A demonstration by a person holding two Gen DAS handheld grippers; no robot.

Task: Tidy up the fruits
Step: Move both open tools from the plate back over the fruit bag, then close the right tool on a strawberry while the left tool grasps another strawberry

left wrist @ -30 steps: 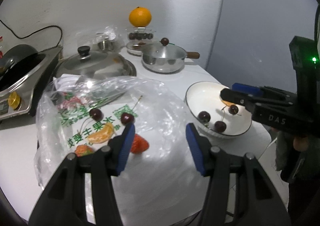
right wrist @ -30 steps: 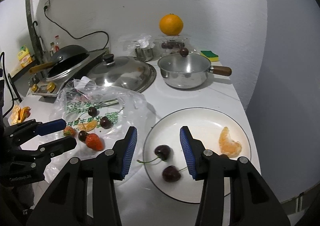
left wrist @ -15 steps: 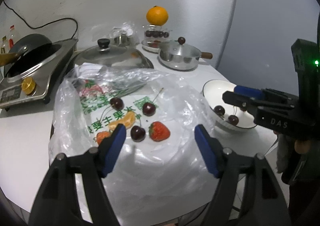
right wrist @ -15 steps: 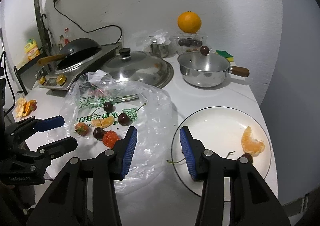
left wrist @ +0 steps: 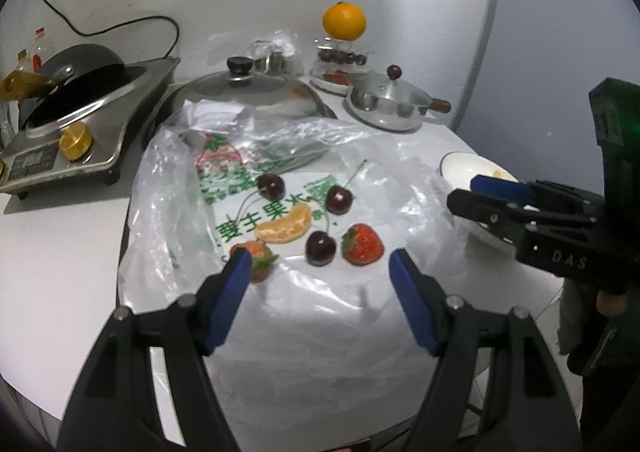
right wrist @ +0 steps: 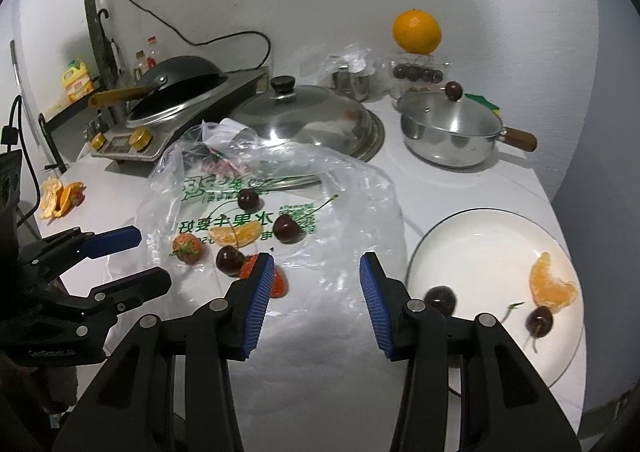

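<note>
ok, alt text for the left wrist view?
The open left gripper hovers over a clear plastic bag on which lie three dark cherries, two red strawberries and an orange segment. At right, the right gripper reaches over a white plate.

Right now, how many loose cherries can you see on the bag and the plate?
5: three on the plastic bag, at and; two on the plate, at and. Others may be hidden.

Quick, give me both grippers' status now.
Left gripper: open, just widened, holding nothing.
Right gripper: open, holding nothing.
</note>
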